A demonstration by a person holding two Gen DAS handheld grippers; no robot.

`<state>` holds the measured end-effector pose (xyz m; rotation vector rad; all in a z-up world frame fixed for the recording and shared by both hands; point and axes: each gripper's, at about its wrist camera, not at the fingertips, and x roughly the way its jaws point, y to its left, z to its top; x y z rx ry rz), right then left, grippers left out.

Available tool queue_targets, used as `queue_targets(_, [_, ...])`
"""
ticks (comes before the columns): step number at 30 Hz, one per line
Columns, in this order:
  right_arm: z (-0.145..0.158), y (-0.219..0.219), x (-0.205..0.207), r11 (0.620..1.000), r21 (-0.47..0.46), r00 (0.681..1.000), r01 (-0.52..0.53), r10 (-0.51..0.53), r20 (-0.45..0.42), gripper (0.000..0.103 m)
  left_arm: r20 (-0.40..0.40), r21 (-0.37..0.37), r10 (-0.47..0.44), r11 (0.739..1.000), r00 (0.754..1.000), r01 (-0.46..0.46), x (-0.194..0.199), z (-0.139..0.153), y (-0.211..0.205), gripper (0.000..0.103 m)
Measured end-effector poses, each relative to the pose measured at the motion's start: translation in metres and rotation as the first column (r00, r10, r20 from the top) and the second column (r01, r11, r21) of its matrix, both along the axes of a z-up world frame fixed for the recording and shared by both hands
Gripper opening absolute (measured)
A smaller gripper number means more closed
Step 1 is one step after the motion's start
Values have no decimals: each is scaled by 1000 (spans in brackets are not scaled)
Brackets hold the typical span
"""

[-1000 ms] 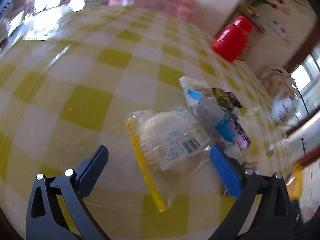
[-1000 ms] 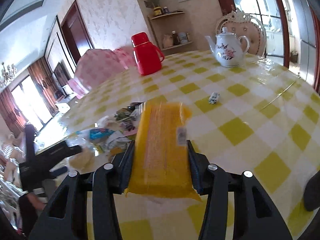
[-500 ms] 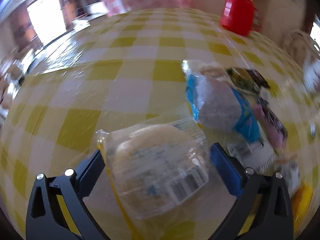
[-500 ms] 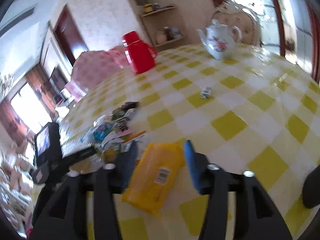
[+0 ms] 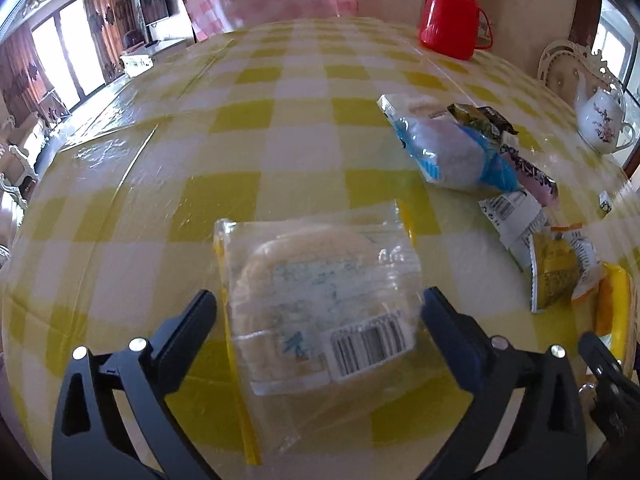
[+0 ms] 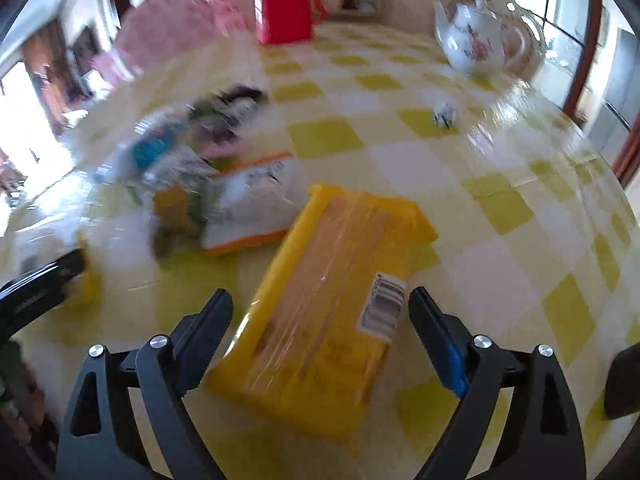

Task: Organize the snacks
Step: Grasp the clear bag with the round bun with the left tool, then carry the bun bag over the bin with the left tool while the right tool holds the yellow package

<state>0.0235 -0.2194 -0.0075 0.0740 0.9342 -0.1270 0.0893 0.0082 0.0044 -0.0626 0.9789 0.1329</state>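
A round table (image 5: 168, 184) under a glossy yellow-and-white checked cloth holds a loose heap of snack packets, with a red thermos jug (image 5: 452, 12) and a flowered white teapot (image 6: 476, 40) standing well apart at the far side.

The right gripper (image 6: 320, 320) has just been spreading its jaws. They now stand wide, clear of the yellow wrapped packet (image 6: 332, 304) that lies flat and slantwise between them, barcode label up. It looks released and set down just beside the heap, probably to start a tidy group.

The left gripper (image 5: 320, 316) is also open, its jaws straddling a clear bag holding a pale round flatbread (image 5: 320, 300). The bag has yellow edges and a barcode sticker near one corner. The pads do not seem to press the plastic, so this reads as lining up for a grasp, not a hold.

Further off lie a blue-and-white pouch (image 5: 448, 152), a dark green packet (image 5: 476, 116) and a pinkish packet (image 5: 536, 180), overlapping one another and unsorted. A tiny wrapped sweet (image 6: 444, 114) sits alone.
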Motion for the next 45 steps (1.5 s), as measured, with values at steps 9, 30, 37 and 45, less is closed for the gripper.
queue_targets(9, [6,-13,-15,995,97,997,-15,7,75,48,32,-26,-80,996,996,81,-15,7,3,72])
queue_targets(30, [40,-18,-63,942,331,963,-53,-39,266,47,225,-185,17,982,974,25,-64,37,29,64])
queue_targets(37, [42,6,-86,913,383,962,-143,38,270,47,272,-155,24,988,962,19,-111,44,29,64])
queue_targets(45, [43,38,-122,859,451,950,-241,114,291,47,293,-87,6,996,956,20,-156,51,38,64])
